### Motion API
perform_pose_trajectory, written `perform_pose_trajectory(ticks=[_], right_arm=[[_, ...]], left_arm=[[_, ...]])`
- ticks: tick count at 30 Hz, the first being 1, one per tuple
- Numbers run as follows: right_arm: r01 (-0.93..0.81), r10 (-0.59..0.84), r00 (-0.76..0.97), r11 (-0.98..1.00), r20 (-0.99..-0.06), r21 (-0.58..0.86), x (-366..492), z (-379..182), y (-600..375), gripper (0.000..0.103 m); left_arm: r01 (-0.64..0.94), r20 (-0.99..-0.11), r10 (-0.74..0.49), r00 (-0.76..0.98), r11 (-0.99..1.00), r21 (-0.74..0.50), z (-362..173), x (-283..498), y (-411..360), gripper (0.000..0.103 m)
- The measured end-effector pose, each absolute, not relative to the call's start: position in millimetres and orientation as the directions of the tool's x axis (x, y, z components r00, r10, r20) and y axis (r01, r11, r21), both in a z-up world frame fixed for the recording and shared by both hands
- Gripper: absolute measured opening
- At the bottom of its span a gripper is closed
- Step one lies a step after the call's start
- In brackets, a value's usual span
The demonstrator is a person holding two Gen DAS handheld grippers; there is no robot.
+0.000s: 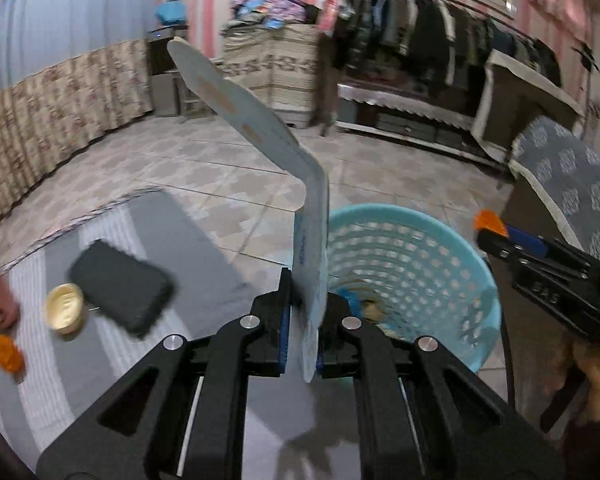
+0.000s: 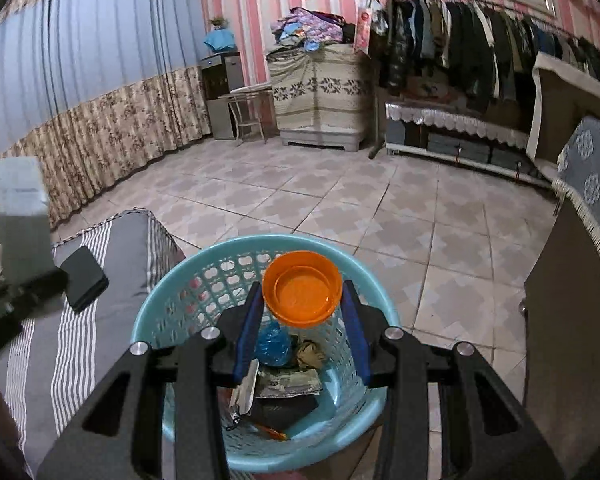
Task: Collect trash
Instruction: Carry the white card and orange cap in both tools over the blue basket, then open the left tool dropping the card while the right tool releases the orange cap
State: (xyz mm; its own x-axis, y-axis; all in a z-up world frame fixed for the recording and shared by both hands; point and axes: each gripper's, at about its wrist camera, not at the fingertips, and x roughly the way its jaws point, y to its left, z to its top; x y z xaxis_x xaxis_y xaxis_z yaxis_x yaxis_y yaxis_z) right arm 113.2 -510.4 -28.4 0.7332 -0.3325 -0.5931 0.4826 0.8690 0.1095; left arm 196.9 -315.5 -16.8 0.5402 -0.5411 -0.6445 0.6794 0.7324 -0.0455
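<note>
My left gripper (image 1: pixel 304 320) is shut on a flat pale-blue cardboard piece (image 1: pixel 260 128) that stands upright and bends away to the upper left, held beside the light-blue trash basket (image 1: pixel 452 240). My right gripper (image 2: pixel 302 316) is shut on an orange plastic lid (image 2: pixel 302 288), held above the same basket (image 2: pixel 168 308). Inside the basket lie a blue crumpled bag (image 2: pixel 274 344), paper scraps and a dark flat item. The right gripper also shows at the right of the left wrist view (image 1: pixel 540 264); the left gripper with the cardboard (image 2: pixel 20 216) shows at the left of the right wrist view.
A grey striped cushion (image 1: pixel 160 240) holds a black phone (image 1: pixel 120 288), a cream lid (image 1: pixel 65 307) and an orange piece (image 1: pixel 7 354). A patterned armrest (image 1: pixel 564 176) stands right of the basket. Tiled floor (image 2: pixel 340 200), curtains and a clothes rack lie beyond.
</note>
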Motion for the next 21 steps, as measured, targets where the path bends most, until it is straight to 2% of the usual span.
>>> perform_pose_trajectory(ticks=[7, 14, 15, 16, 18, 21], right_arm=[[0.518, -0.343, 0.718, 0.845, -0.606, 0.134, 111.4, -39.2, -536.3, 0.040], [0.533, -0.333, 0.707, 0.831, -0.624, 0.161, 115.8, -47.3, -550.3, 0.040], [0.531, -0.331, 0.707, 0.832, -0.625, 0.160, 115.9, -48.2, -550.9, 0.040], [0.530, -0.330, 0.707, 0.833, -0.626, 0.159, 116.5, -48.1, -550.1, 0.040], [0.528, -0.328, 0.708, 0.834, -0.625, 0.160, 117.7, -47.3, -548.2, 0.040], [0.519, -0.331, 0.710, 0.842, -0.621, 0.145, 121.5, -45.1, -541.5, 0.040]], left_arm=[[0.736, -0.671, -0.563, 0.483, 0.676, -0.038, -41.0, 200.1, -373.1, 0.008], [0.746, -0.681, -0.562, 0.471, 0.665, -0.033, -48.5, 209.4, -384.3, 0.010], [0.742, -0.683, -0.558, 0.471, 0.669, -0.034, -48.0, 210.5, -383.4, 0.020], [0.735, -0.680, -0.557, 0.477, 0.677, -0.038, -46.5, 211.9, -380.0, 0.035], [0.715, -0.667, -0.556, 0.496, 0.697, -0.049, -41.7, 214.3, -375.5, 0.052], [0.695, -0.658, -0.544, 0.520, 0.718, -0.044, -34.9, 216.6, -363.6, 0.063]])
